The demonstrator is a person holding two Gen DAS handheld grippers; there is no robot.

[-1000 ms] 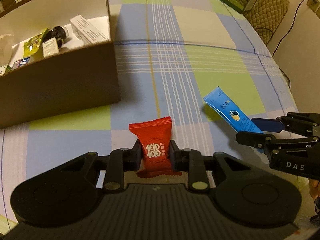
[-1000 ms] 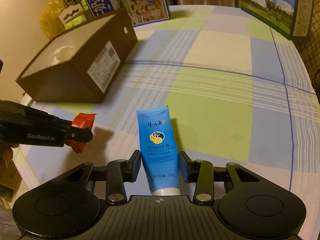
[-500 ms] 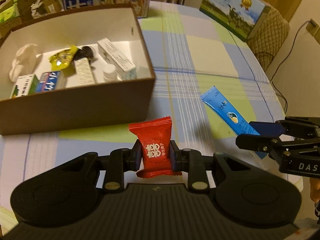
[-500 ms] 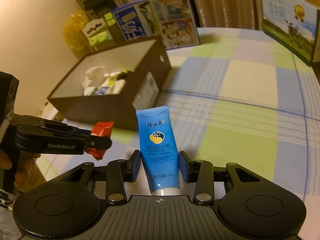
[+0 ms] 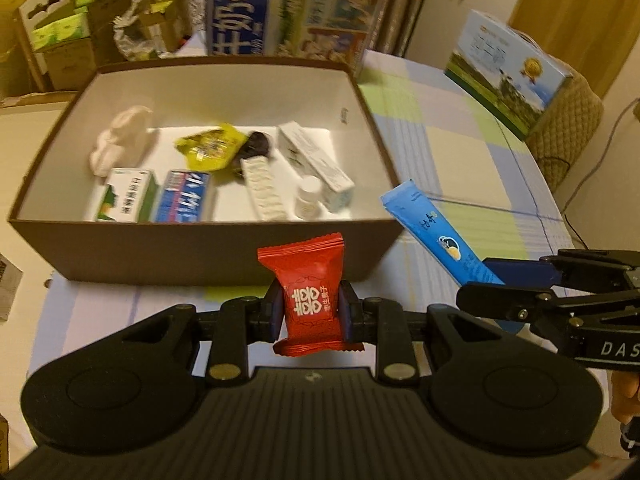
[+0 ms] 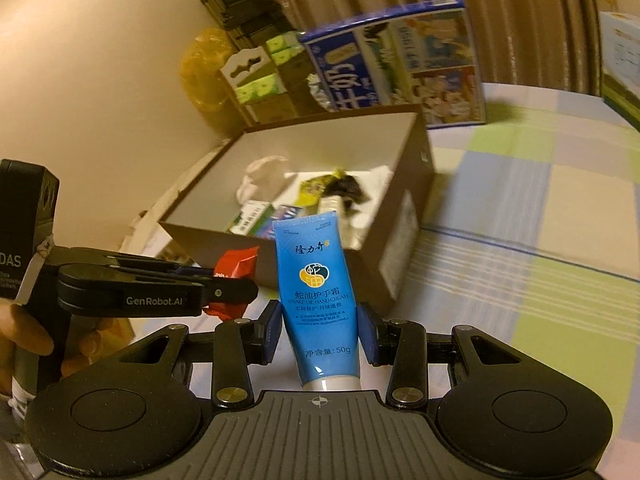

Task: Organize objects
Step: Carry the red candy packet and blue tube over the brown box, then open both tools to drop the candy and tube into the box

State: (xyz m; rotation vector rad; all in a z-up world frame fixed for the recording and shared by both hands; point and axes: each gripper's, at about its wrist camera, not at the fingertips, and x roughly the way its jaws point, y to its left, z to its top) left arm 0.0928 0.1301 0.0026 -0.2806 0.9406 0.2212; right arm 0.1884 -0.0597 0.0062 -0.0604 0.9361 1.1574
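Observation:
My left gripper (image 5: pixel 309 311) is shut on a red candy packet (image 5: pixel 308 292), held in the air just short of the near wall of a brown cardboard box (image 5: pixel 224 252). My right gripper (image 6: pixel 320 330) is shut on a blue hand cream tube (image 6: pixel 318 300), raised beside the box's right near corner. In the left wrist view the tube (image 5: pixel 436 236) and the right gripper's fingers (image 5: pixel 516 300) show at the right. The right wrist view has the left gripper's fingers (image 6: pixel 160 294) and the candy (image 6: pixel 236 266) at the left. The box (image 6: pixel 396 256) holds several small packs, a yellow sachet (image 5: pixel 210 146) and a small white bottle (image 5: pixel 309 196).
The box stands on a table with a checked cloth (image 6: pixel 540 248). A blue milk carton (image 5: pixel 292 12) stands behind the box, another printed carton (image 5: pixel 508 68) at the far right. Stacked cardboard boxes (image 5: pixel 60 48) fill the back left. A hand (image 6: pixel 24 340) holds the left gripper.
Both grippers have risen and moved toward the box with their loads; the box's inside has come into full view. The holds on the candy and the tube are unchanged.

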